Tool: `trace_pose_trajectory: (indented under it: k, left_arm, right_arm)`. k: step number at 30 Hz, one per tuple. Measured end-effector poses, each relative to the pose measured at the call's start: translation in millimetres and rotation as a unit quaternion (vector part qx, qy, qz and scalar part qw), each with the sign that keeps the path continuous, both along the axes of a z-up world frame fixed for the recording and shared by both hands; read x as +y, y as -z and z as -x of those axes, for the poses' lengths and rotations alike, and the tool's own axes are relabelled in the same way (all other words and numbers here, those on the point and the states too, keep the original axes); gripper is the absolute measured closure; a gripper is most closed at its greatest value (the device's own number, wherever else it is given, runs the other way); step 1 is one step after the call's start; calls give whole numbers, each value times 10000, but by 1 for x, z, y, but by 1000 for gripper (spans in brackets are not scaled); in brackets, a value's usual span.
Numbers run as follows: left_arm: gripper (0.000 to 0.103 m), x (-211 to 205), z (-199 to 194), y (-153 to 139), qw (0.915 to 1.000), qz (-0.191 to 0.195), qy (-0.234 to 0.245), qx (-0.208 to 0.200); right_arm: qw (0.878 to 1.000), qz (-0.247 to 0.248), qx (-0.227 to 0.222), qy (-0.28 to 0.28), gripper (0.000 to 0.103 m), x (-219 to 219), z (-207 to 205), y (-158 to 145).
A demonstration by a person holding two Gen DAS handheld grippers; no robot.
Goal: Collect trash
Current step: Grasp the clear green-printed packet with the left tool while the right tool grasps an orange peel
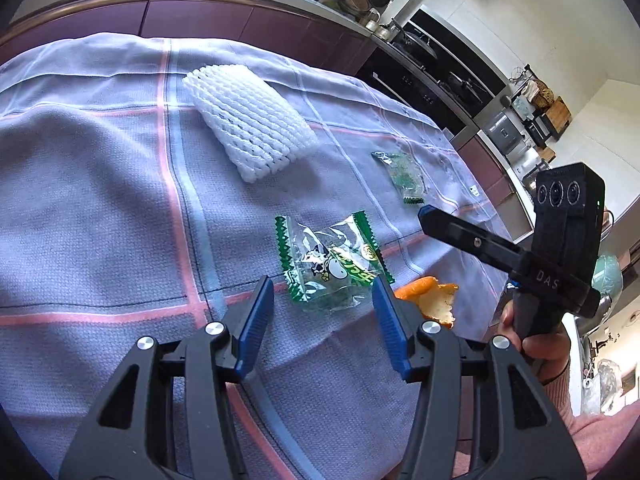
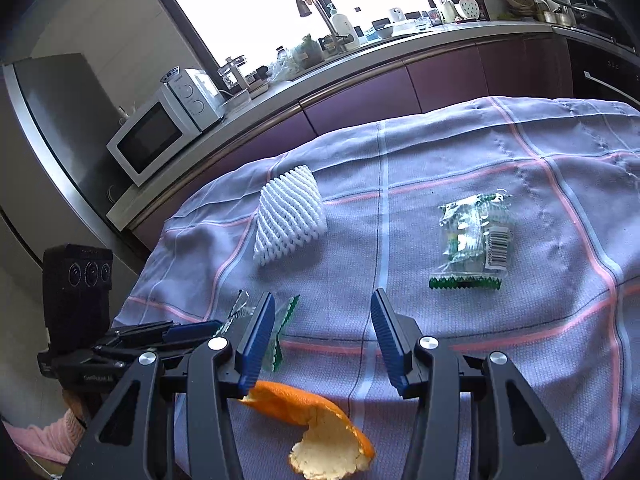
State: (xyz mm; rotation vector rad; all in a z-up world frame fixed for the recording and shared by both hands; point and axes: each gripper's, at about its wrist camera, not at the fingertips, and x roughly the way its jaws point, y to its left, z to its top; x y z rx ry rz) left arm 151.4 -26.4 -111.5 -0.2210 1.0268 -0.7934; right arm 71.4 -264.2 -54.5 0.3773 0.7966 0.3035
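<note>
Nothing collected yet: the foam fruit net [image 1: 250,122], two green snack wrappers [image 1: 334,266] [image 1: 404,176] and the orange peel [image 2: 320,424] all lie on the checked cloth [image 1: 100,200]. Left gripper [image 1: 322,312] and right gripper [image 2: 322,340] both hover spread and empty, wrapper and peel just ahead.

Kitchen backdrop behind a cloth-covered tabletop [image 2: 480,152].
White microwave [image 2: 154,138] far left on the counter [image 2: 280,92], curved faucet [image 2: 316,8] at the window, dark oven [image 1: 420,76] far right.
</note>
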Motion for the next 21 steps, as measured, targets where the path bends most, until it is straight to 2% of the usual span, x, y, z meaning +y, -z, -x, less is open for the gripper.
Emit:
trace_pose_trajectory:
  k: [4, 6, 11, 14, 16, 18, 20, 21]
  left_arm:
    - [55, -3, -4, 3, 10000, 48, -18, 37]
    - [66, -4, -5, 4, 10000, 38, -47, 50]
    - [79, -7, -4, 6, 9998, -127, -120, 8]
    - [93, -8, -3, 7, 9998, -170, -128, 1]
    - [93, -6, -1, 6, 9998, -166, -145, -32]
    - [93, -1, 2, 3, 9997, -141, -160, -74]
    - [94, 7, 4, -1, 9997, -76, -183, -121]
    - [94, 11, 6, -4, 9997, -46, -199, -153]
  right_arm:
    - [9998, 0, 124, -174, 52, 0, 13, 6]
    - [9995, -20, 187, -256, 52, 0, 18, 10]
    - [9985, 63, 281, -456, 52, 6, 27, 18]
    - [9982, 54, 284, -518, 52, 7, 30, 17]
    - [9979, 129, 289, -562, 53, 9, 32, 17]
    - [9975, 173, 291, -615, 55, 11, 35, 17]
    - [9972, 259, 321, -627, 71, 12, 34, 17]
    - [9970, 286, 343, -631, 73, 13, 34, 18]
